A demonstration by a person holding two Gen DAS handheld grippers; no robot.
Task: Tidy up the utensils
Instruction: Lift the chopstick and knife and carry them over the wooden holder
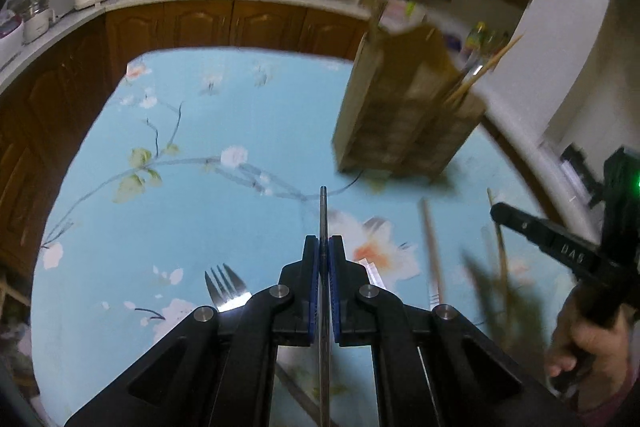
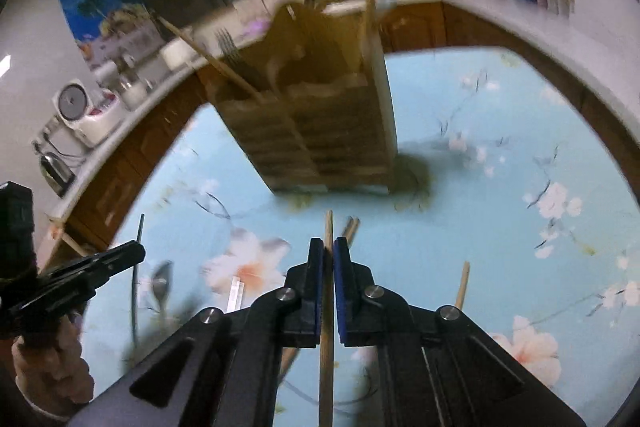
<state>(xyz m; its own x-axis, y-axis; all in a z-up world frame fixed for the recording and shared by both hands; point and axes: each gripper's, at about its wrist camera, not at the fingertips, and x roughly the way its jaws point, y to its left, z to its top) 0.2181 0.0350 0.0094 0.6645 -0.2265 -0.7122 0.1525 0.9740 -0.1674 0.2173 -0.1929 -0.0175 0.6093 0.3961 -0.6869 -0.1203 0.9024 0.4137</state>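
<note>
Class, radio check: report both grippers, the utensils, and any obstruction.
Left gripper shut on metal chopstick. Right gripper shut on wooden chopstick. Wooden holder ahead. Fork on table.

Two wrist views, angled down, close over one floral table (image 1: 192, 155), wooden holder (image 2: 320, 131) shared.

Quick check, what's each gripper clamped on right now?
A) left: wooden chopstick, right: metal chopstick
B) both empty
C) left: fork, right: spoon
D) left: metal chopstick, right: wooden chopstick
D: the left gripper is shut on a thin metal chopstick, and the right gripper on a wooden chopstick; the fork lies on the table.
</note>
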